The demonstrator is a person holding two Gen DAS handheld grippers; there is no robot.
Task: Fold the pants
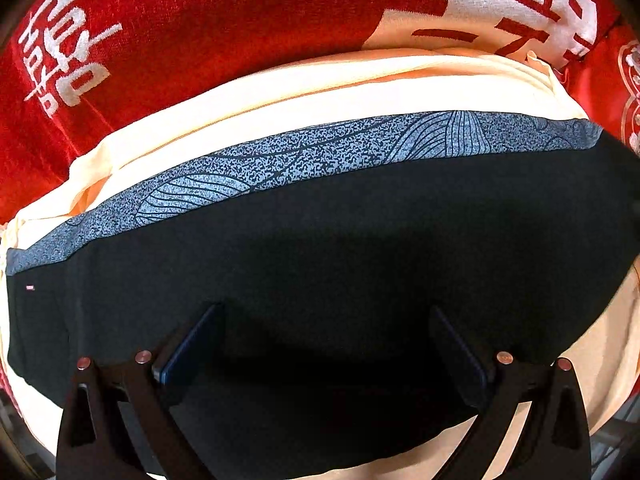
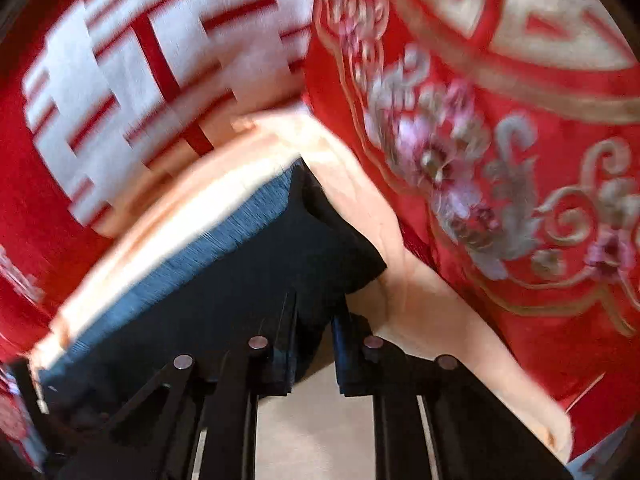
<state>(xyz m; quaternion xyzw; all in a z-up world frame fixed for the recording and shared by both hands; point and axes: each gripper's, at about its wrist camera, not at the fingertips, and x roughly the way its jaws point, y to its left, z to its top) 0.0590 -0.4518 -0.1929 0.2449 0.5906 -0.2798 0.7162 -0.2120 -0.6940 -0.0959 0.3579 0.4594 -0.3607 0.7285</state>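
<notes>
Left wrist view: one pair of dark pants (image 1: 320, 248), folded flat with a speckled grey-blue band along its 12 o'clock edge, lies on one cream cloth (image 1: 280, 92) over red bedding (image 1: 180, 20) with white characters. The left gripper (image 1: 324, 320) stands spread above the dark fabric, nothing between its two fingers. Right wrist view, blurred: the right gripper (image 2: 314, 320) stands nearly pressed together at the pants' corner (image 2: 320, 240); whether it pinches cloth cannot be told. Embroidered red fabric (image 2: 520, 160) fills 3 o'clock.

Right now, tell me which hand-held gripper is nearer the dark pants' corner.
Right. The right hand-held gripper has its jaws nearly closed at the corner of the dark pants; the left hand-held gripper stands open over their middle.
</notes>
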